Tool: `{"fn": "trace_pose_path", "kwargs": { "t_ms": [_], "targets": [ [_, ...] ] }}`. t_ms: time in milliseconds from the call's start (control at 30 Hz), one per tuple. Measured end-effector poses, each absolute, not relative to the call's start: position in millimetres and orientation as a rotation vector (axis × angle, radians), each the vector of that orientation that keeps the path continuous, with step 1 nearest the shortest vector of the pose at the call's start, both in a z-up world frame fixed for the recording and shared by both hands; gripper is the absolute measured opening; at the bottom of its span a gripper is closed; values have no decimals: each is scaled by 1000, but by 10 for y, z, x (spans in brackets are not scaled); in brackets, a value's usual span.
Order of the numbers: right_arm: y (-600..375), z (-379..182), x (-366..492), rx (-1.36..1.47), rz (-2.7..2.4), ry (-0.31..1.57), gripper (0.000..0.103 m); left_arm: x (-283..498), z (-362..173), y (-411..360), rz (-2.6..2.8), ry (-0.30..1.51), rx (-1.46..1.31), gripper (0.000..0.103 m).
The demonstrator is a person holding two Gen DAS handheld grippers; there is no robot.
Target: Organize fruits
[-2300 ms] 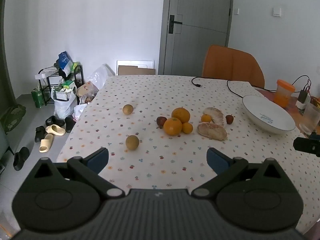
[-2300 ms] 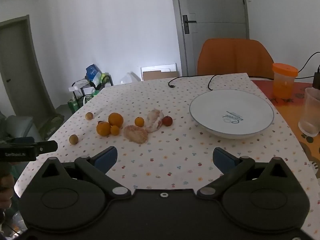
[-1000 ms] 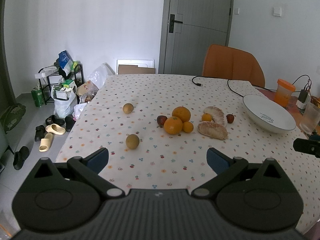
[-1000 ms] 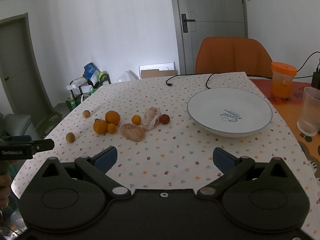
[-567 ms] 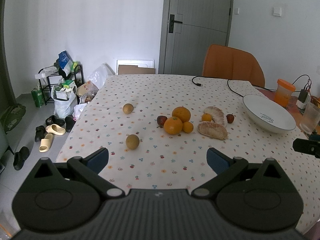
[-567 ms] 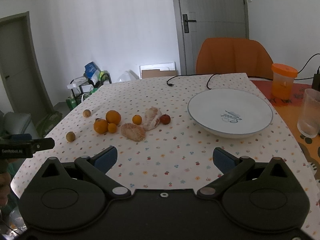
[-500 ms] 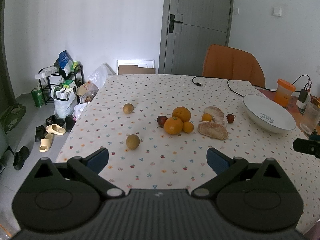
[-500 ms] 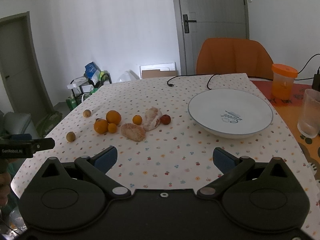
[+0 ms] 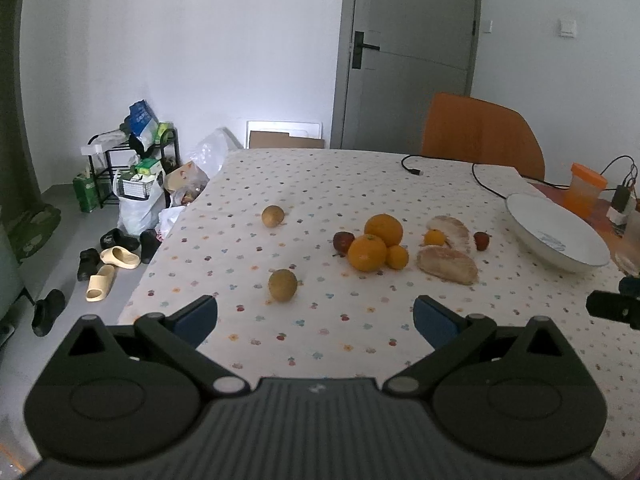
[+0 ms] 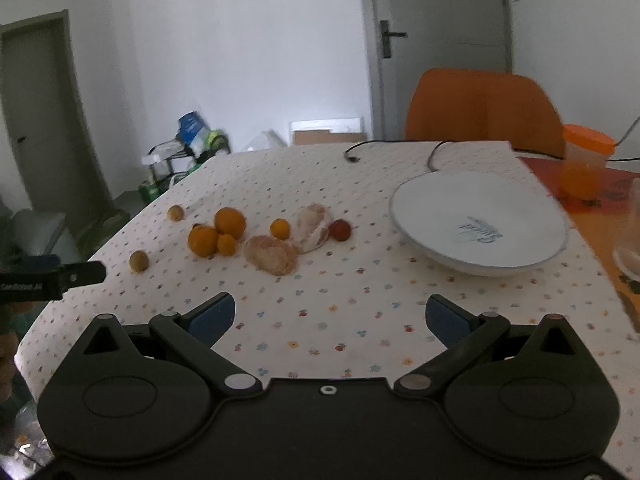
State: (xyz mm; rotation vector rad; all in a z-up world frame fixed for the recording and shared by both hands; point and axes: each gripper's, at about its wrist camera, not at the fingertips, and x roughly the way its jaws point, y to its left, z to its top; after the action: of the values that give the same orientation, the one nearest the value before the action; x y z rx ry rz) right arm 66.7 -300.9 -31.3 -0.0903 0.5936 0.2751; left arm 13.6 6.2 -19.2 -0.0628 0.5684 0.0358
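- I see a table under a white tablecloth [image 9: 320,184] printed with small flowers; an orange chair [image 9: 480,132] stands at its far edge in the upper right of the left wrist view, before a grey door [image 9: 412,52].
- At the left of that view, on the floor, sit a black rack [image 9: 132,156] stuffed with bags and some scattered slippers [image 9: 108,268].
- A black cable [image 9: 444,164] trails over the cloth's far side.
- The white plate [image 10: 480,220] lies right of centre in the right wrist view and holds no fruit (only a printed mark inside it).
- Behind it an orange-lidded cup [image 10: 584,160] holds orange liquid; a clear glass [image 10: 632,232] shows at the right edge.
- The fruits lie on the cloth left of the plate: two large oranges [image 9: 374,242] touching, a small orange [image 9: 397,257] against them, another small orange [image 9: 435,237], two peeled pomelo pieces [image 9: 448,264], a dark red fruit [image 9: 343,242], a small red fruit [image 9: 481,240], and two brownish round fruits [image 9: 282,285] apart at the left.
- My left gripper [image 9: 316,318] hangs spread wide above the near cloth, holding nothing; my right gripper [image 10: 330,318] likewise gapes empty.
- Against half a second ago, the right wrist view is blurred and the plate sits a little higher in frame; the fruits lie as they did.
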Motion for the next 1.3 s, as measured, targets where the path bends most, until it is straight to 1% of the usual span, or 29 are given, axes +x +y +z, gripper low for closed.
{"fn": "trace_pose_path", "kwargs": {
  "t_ms": [100, 267, 633, 700, 767, 867, 933, 967, 1033, 1100, 1167, 1233, 1300],
  "targets": [
    [-3024, -356, 742, -42, 315, 588, 103, 193, -249, 56, 47, 564, -42, 103],
    [-2930, -394, 862, -82, 354, 572, 103, 299, -315, 85, 54, 562, -47, 103],
    [-2853, -477, 1105, -45, 453, 585, 102, 510, -428, 179, 71, 575, -47, 103],
    [-2822, -509, 1149, -51, 455, 590, 98, 539, -434, 184, 70, 574, -47, 102],
    [-2786, -553, 1192, -63, 453, 595, 87, 580, -450, 188, 74, 577, -48, 101],
    [-2752, -602, 1264, -65, 463, 611, 79, 627, -482, 206, 71, 576, -69, 101],
    [-2743, -617, 1309, -57, 475, 617, 76, 651, -500, 199, 70, 573, -70, 100],
    [-2731, -625, 1337, -62, 475, 619, 74, 671, -510, 193, 70, 573, -68, 98],
    [-2716, -640, 1392, -70, 473, 625, 71, 702, -533, 186, 64, 567, -73, 90],
    [-2708, -664, 1466, -73, 477, 641, 68, 753, -561, 186, 73, 570, -81, 71],
    [-2703, -685, 1530, -75, 481, 653, 65, 801, -582, 195, 77, 583, -91, 65],
    [-2686, -703, 1580, -79, 485, 655, 62, 832, -602, 206, 88, 585, -101, 62],
    [-2678, -712, 1619, -82, 487, 660, 59, 860, -621, 210, 95, 590, -98, 57]
  ]
}}
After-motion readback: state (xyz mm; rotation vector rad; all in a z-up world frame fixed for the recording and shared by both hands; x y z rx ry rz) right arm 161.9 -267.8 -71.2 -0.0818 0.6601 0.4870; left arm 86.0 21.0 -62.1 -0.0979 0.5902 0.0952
